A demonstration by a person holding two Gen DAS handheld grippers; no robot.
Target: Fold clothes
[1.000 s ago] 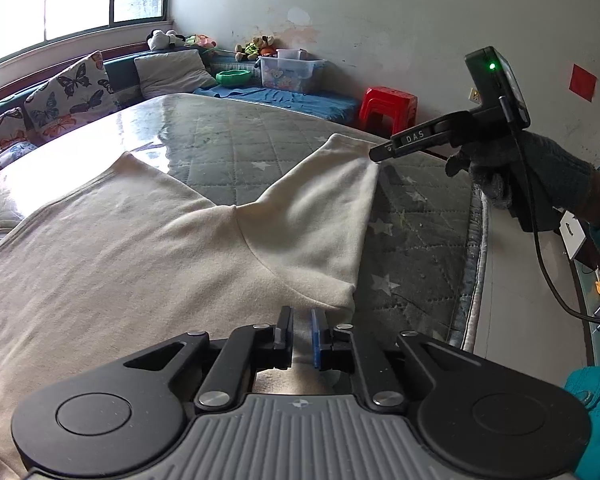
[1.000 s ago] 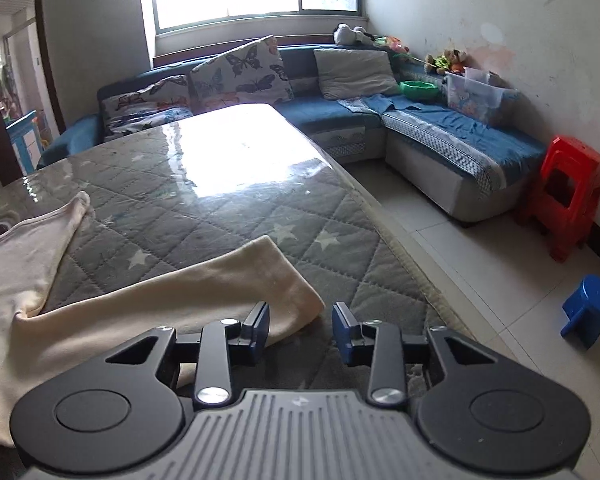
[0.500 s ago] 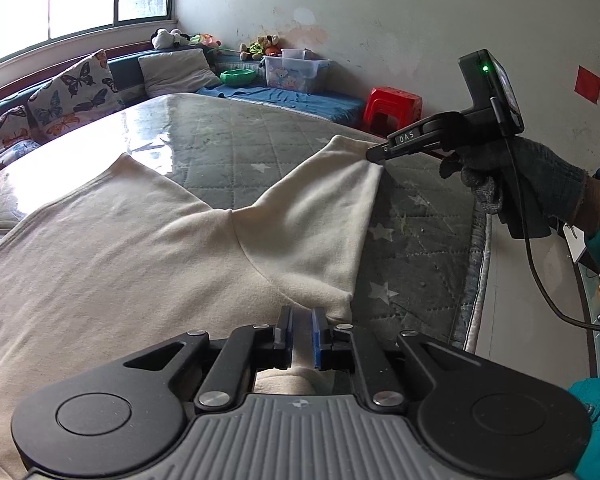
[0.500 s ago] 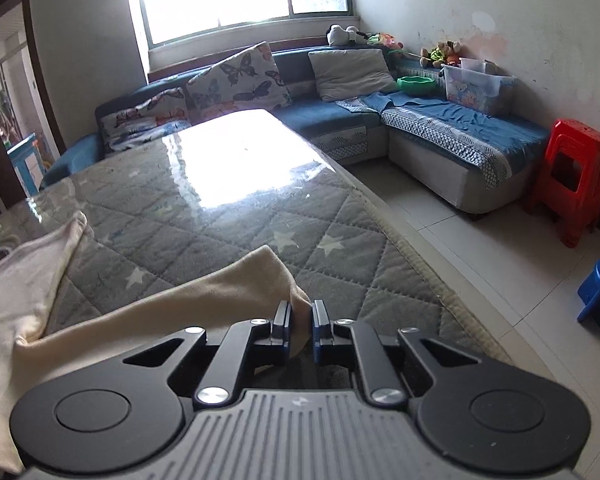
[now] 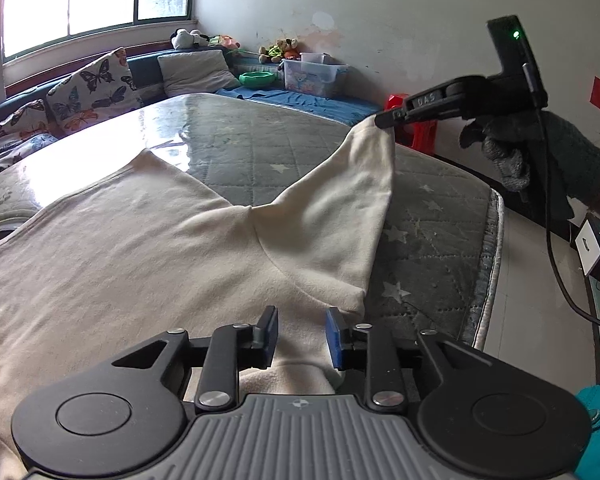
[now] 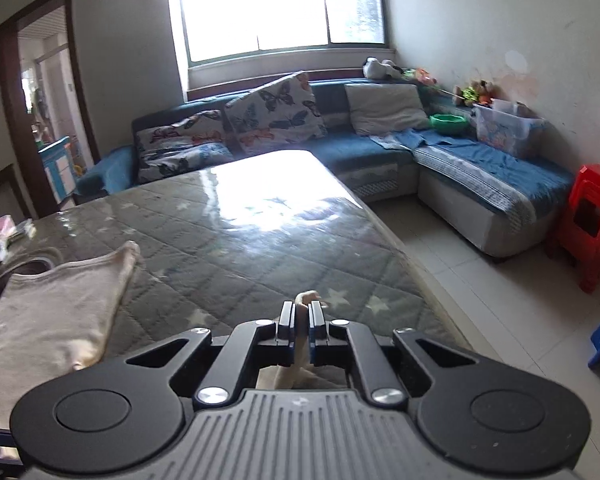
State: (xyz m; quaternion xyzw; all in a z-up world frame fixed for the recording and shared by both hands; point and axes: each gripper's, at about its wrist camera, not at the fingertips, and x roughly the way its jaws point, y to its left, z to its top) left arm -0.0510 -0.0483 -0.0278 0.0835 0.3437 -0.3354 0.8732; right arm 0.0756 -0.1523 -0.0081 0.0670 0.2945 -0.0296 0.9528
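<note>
- My right gripper has its jaws clamped on the sleeve tip, lifted above the mattress.
- My left gripper has jaws apart over the cream shirt, spread flat on the mattress's near-left part.

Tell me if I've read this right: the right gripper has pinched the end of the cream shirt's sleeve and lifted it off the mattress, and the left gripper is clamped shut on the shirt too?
Nearly. The left gripper is open, its jaws apart over the cream shirt, as the left wrist view shows. The right gripper does pinch the sleeve, raised off the mattress.
</note>
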